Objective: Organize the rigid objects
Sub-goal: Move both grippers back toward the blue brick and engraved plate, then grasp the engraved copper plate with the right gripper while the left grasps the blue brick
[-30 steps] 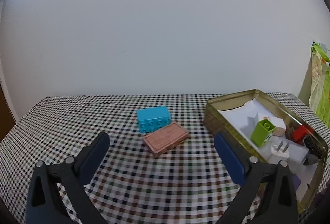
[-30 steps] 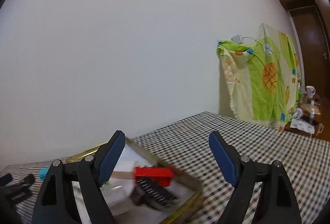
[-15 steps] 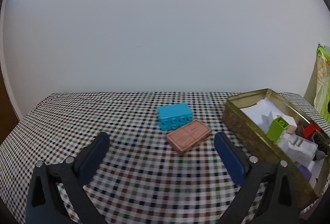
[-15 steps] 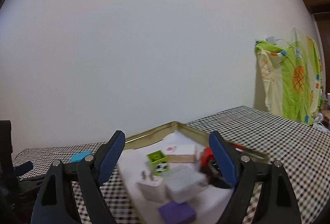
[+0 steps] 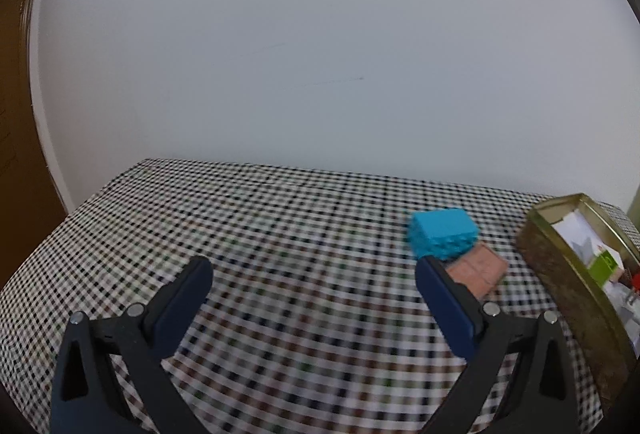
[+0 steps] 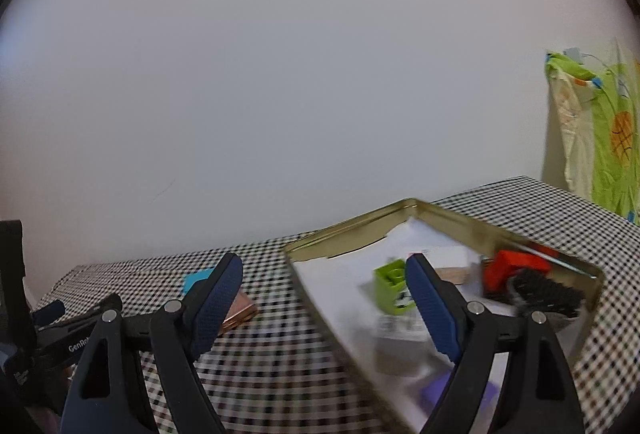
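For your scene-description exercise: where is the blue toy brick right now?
In the left wrist view the blue toy brick sits on the checked tablecloth, right of centre, against the pink flat block and left of the gold tin.

We think this is a room in a home. In the lower half of both views we see a table with a black-and-white checked tablecloth (image 5: 304, 218), standing against a plain white wall (image 5: 320, 54). At the right edge of the right wrist view a green and yellow cloth with orange prints (image 6: 600, 138) hangs up, like bedding or laundry. At the far left of the left wrist view there is brown wood (image 5: 16, 154), perhaps a door. On the table stands a gold metal tin (image 6: 352, 230) with small household things inside.
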A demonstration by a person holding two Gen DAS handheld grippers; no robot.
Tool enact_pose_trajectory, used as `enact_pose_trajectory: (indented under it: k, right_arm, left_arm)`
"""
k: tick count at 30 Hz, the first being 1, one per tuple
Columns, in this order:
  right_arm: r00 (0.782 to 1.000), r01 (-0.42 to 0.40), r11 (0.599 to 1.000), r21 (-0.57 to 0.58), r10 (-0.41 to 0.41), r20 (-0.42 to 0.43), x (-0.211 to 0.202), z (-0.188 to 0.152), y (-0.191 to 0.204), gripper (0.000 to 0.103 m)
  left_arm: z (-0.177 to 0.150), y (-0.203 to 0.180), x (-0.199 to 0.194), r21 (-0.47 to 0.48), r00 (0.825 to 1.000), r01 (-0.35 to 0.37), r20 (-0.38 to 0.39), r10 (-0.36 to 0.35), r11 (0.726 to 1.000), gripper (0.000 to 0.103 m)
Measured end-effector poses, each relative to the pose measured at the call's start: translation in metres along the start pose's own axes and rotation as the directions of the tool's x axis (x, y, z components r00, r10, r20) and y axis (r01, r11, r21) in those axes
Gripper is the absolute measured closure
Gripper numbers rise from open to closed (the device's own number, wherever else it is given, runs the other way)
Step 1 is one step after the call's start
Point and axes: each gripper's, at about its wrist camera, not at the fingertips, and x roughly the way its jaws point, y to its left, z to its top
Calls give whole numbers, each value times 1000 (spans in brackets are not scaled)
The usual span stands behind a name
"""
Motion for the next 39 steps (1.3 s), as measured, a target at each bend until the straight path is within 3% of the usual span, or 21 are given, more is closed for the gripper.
enact_pose_trajectory:
  k: [7,12,19,25,29,33,35,37,39]
  right_arm:
    - [994,-31,999,-20,29,-105,33,-6,40,18]
    - [973,-5,1000,12,7,-230,72,-11,65,18]
    - [908,73,996,54,-44,-416,121,-27,89,18]
    - [851,137,990,36,-99,-515,150,-39,103,18]
    - [821,168,984,-61,-174,-544,161,-44,118,18]
    - [808,128,981,-145,-188,-558,162,-48,124,19]
    - [812,83,982,-167,-164,-560,159,-49,121,23]
    - [819,26,980,-198,-135,-558,154,-49,119,38]
    - [825,-52,970,-236,-91,-558,147,-49,116,42]
  left_arm:
    - [6,26,13,-19,999,-34,-5,34,999,1]
    - [9,36,20,-29,998,-65,-19,65,997,1]
    - [13,41,26,-10,995,-97,-17,97,995,1]
    - [16,55,35,-60,994,-102,-57,98,993,1]
    - [14,61,36,-73,993,-101,-68,96,992,1]
    - [12,58,39,-63,994,-82,-73,78,995,1]
    - [11,55,41,-60,995,-75,-74,71,995,1]
    - [11,52,41,-58,995,-72,-72,67,996,1]
    - [9,50,41,-55,995,-69,-72,65,996,1]
